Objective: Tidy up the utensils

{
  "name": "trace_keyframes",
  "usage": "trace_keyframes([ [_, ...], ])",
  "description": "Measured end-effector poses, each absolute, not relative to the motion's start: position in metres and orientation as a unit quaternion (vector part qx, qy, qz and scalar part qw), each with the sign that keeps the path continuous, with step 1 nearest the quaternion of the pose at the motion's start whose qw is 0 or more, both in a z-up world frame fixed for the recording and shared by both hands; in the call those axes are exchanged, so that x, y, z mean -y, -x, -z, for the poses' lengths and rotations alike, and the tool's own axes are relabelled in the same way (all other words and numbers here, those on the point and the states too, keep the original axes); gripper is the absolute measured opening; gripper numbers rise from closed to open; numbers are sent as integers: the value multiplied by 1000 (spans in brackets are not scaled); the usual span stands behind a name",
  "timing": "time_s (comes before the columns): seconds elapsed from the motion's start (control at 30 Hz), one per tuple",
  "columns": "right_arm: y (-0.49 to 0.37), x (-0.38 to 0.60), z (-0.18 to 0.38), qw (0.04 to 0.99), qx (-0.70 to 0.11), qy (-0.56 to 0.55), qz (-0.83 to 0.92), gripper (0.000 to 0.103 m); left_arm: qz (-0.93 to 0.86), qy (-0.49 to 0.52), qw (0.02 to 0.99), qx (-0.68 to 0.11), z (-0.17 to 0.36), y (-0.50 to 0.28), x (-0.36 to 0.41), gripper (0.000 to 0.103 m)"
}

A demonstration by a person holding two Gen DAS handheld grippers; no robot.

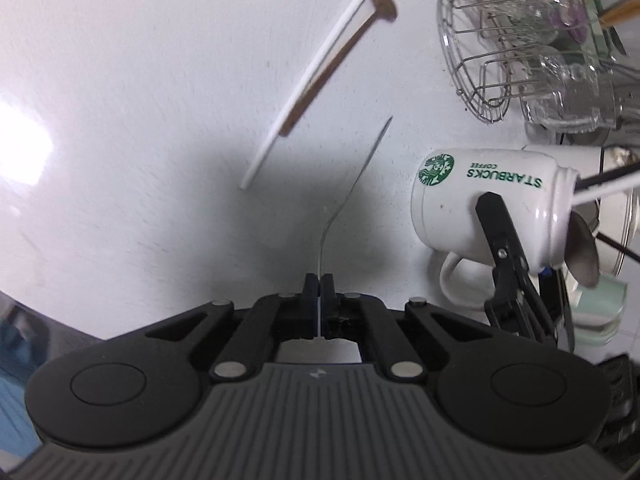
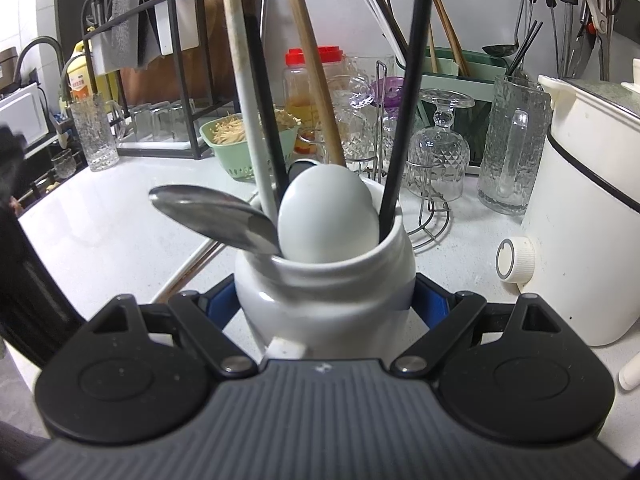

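Observation:
My left gripper (image 1: 319,280) is shut on a thin metal utensil (image 1: 360,176), seen edge-on, held above the white counter. A white chopstick (image 1: 312,76) and a brown wooden spoon (image 1: 340,60) lie on the counter beyond it. My right gripper (image 2: 324,300) is shut on a white Starbucks mug (image 2: 320,300), which also shows in the left wrist view (image 1: 480,200). The mug holds a metal spoon (image 2: 212,212), a white ceramic spoon (image 2: 328,216), black chopsticks (image 2: 404,120), a white chopstick and a wooden stick (image 2: 312,64).
A wire rack with glassware (image 2: 436,148) stands behind the mug. A white cooker (image 2: 580,208) is at the right. A green basket (image 2: 240,140), a red-lidded jar (image 2: 308,80), a dish rack (image 2: 152,60) and a chopstick holder (image 2: 448,64) line the back.

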State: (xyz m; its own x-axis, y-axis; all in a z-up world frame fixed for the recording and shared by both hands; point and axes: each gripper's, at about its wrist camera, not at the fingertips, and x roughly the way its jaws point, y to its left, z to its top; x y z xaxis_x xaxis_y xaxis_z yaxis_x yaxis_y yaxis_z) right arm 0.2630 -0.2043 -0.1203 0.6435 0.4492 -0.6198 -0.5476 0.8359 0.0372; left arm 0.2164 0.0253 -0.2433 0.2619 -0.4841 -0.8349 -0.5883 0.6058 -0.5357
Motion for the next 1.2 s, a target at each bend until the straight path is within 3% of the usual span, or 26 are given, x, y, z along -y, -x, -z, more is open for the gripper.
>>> trace_keyframes([
  [0.53,-267,201,118,897,-336,86,-274,91,-25,303,703,-643,145,-223,-53,1],
  [0.97,-265,202,119,895,-334,91,-283,91,47,225,703,-673,50,-235,-22,1],
  [1.2,-264,201,120,897,-330,86,-281,91,76,193,705,-678,34,-250,7,1],
])
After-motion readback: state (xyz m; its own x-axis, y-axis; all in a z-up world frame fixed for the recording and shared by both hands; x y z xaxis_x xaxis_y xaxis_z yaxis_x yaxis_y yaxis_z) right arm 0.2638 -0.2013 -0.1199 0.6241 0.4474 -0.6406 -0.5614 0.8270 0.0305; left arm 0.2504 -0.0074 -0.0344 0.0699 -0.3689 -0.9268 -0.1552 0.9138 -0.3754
